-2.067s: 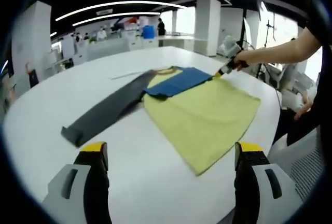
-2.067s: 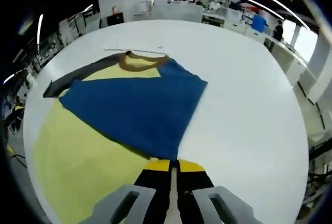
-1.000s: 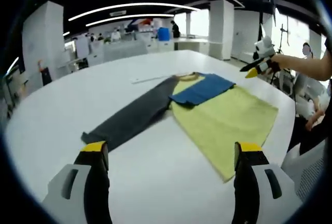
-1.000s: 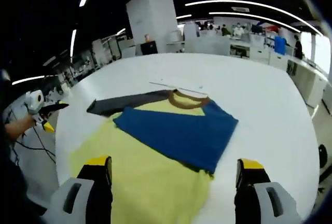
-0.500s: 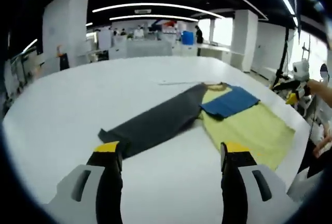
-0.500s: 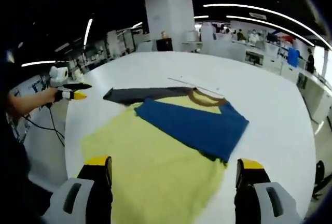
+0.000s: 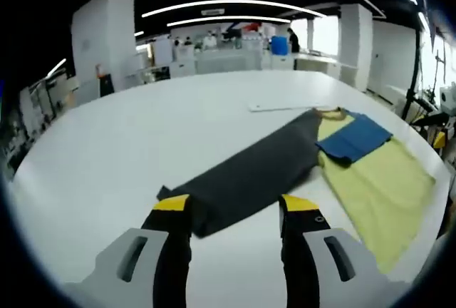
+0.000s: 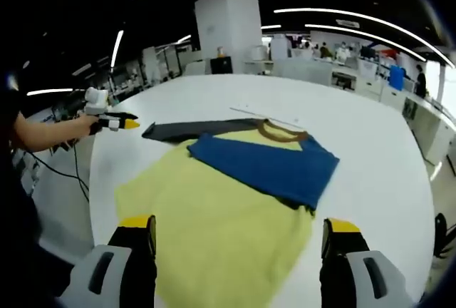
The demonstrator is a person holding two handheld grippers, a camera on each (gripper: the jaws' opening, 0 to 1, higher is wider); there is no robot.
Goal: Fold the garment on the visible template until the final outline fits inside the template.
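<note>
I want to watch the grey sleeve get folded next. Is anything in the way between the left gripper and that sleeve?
Nothing visible is in the way. The left gripper is open, and the end of the grey sleeve lies flat on the bare white table, showing between its fingers.

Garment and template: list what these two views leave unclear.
- Template: a thin pale strip beyond the collar in the left gripper view; too small to trace its outline.
- Yellow body: partly covered by the folded blue sleeve.
- Grey sleeve: its cuff sits between the left gripper jaws; contact unclear.
</note>
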